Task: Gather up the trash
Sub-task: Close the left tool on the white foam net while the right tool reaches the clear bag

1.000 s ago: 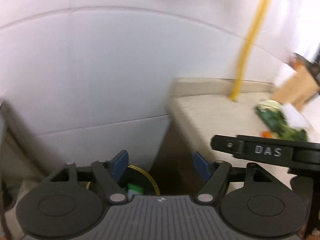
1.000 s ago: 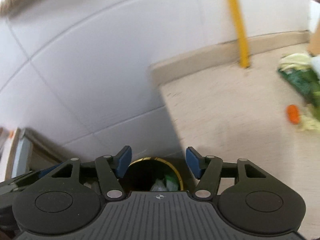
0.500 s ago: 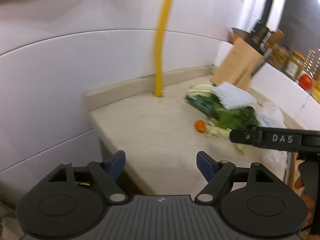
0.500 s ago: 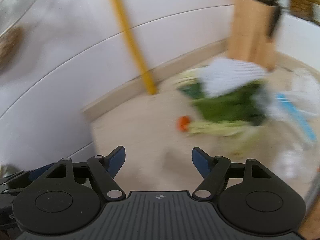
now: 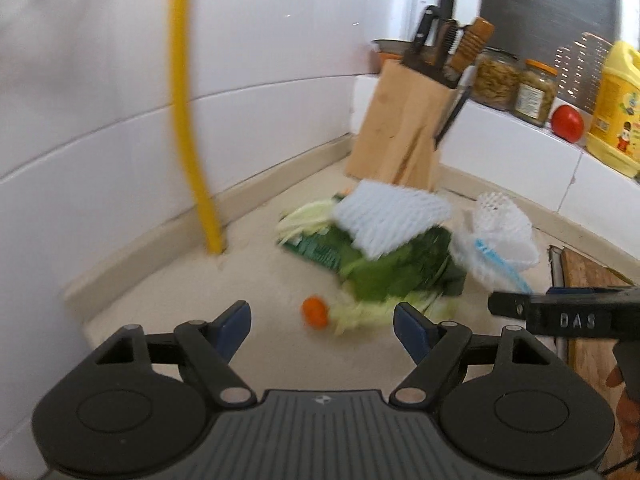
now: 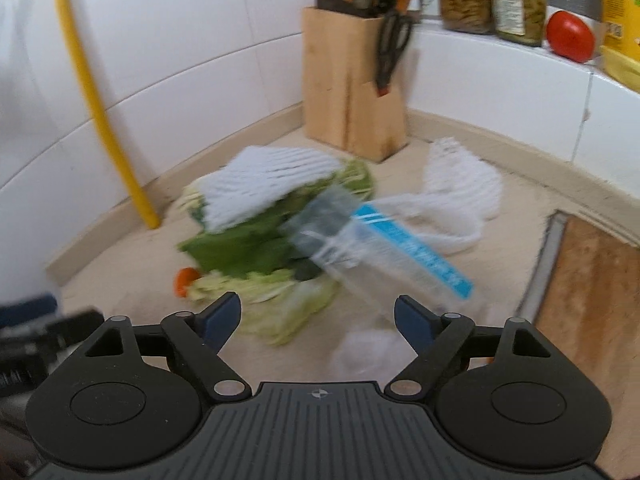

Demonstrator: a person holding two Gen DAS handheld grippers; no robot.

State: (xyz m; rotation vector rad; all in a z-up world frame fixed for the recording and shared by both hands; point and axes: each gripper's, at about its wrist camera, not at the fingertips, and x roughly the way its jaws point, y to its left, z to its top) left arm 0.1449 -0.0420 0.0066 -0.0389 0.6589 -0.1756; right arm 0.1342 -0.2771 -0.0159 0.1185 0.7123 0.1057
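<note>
Two views, left wrist first. Left gripper (image 5: 322, 320) over the beige countertop (image 5: 240, 280), jaws spread with nothing between them, widened a little over the last moment. Ahead on the counter, a trash heap: green leaves (image 5: 384, 276), pale cabbage shreds (image 5: 368, 312), white foam net (image 5: 390, 216) on top, second foam net (image 5: 502, 218) to the right against a clear plastic bag (image 5: 496, 256). Small orange scrap (image 5: 314, 311) just beside the shreds. Wooden knife block (image 5: 400, 128) behind the heap, yellow pipe (image 5: 188, 120) down the tiled wall, jars (image 5: 512, 84) and a tomato (image 5: 567, 122) on the ledge. Right edge crossed by the other gripper's black arm.

Right wrist next. Right gripper (image 6: 318, 316) released too, jaws just been opening, empty. Same heap straight ahead, blurred: leaves (image 6: 240, 244), foam net (image 6: 272, 184), clear bag with blue strip (image 6: 400, 260) nearest the fingers, orange scrap (image 6: 183, 280) at left. Wooden board (image 6: 592, 292) at right.
</note>
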